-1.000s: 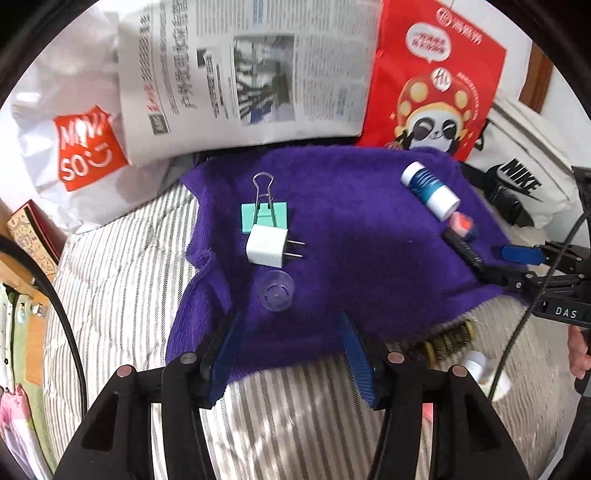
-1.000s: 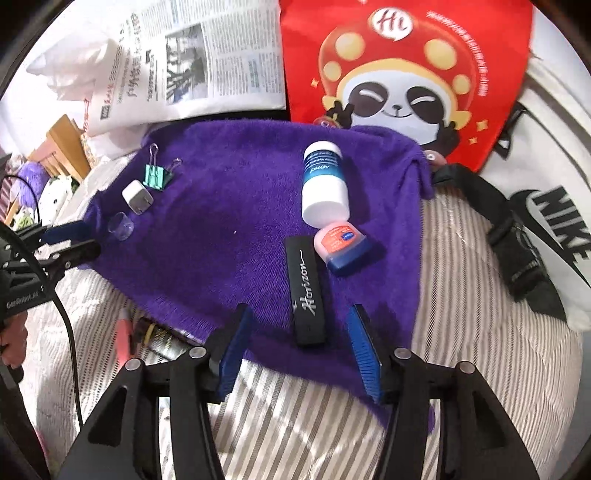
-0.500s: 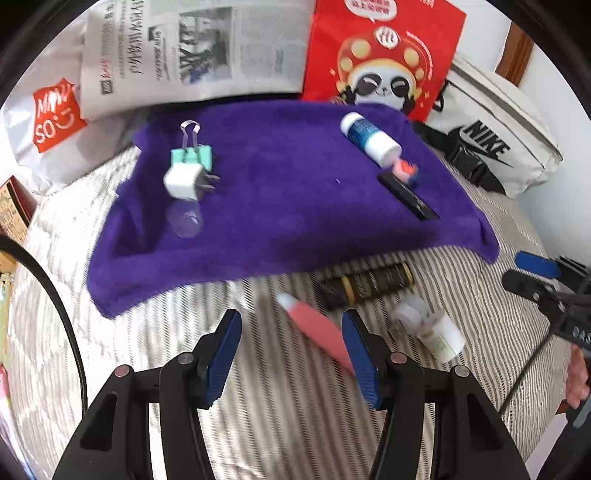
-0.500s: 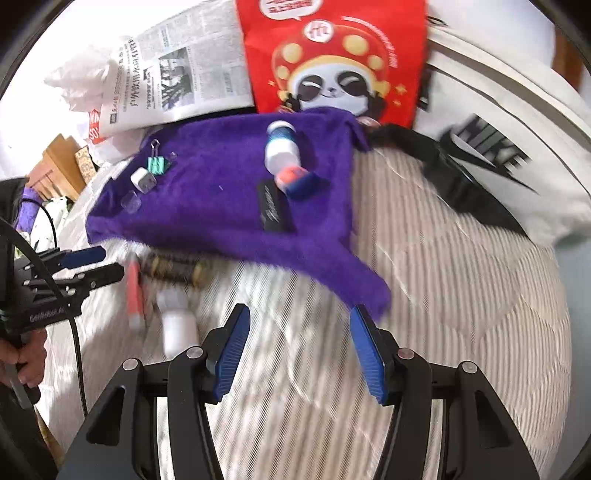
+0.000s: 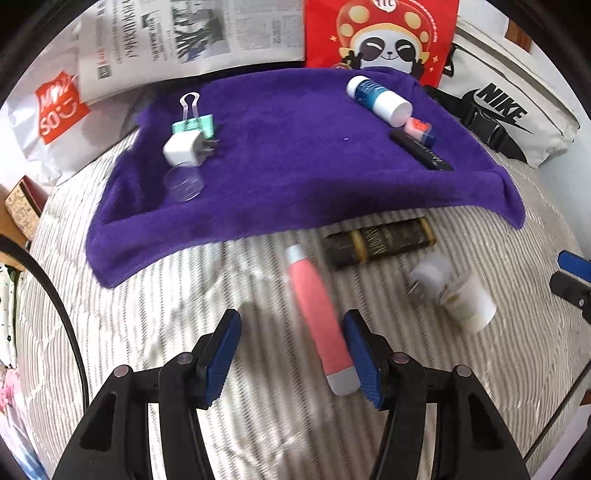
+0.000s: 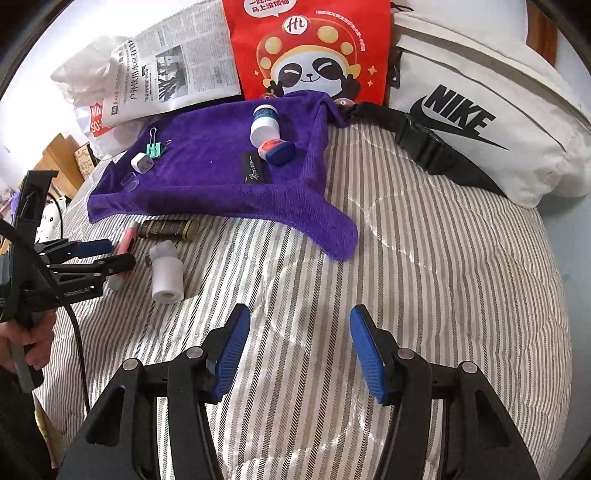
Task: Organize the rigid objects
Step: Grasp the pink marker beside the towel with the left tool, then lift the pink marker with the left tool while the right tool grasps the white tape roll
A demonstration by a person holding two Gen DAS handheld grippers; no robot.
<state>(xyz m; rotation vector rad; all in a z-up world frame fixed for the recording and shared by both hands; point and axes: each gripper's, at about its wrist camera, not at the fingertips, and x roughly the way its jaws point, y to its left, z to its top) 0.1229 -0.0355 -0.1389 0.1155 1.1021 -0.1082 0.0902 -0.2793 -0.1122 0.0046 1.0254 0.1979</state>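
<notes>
A purple towel lies on the striped bed. On it are a green binder clip, a white charger, a clear cap, a blue-white bottle, a small pink-blue jar and a black bar. In front of the towel lie a pink tube, a dark tube, a white plug and a white bottle. My left gripper is open, its jaws either side of the pink tube's near end. My right gripper is open and empty over bare bedding.
A newspaper, a red panda bag, a white Nike bag and a white shopping bag line the far side of the bed. Wooden furniture stands off the left edge.
Both grippers have pulled back from the towel toward the near side of the bed. My left gripper has come down over the pink tube. Both stay open.
</notes>
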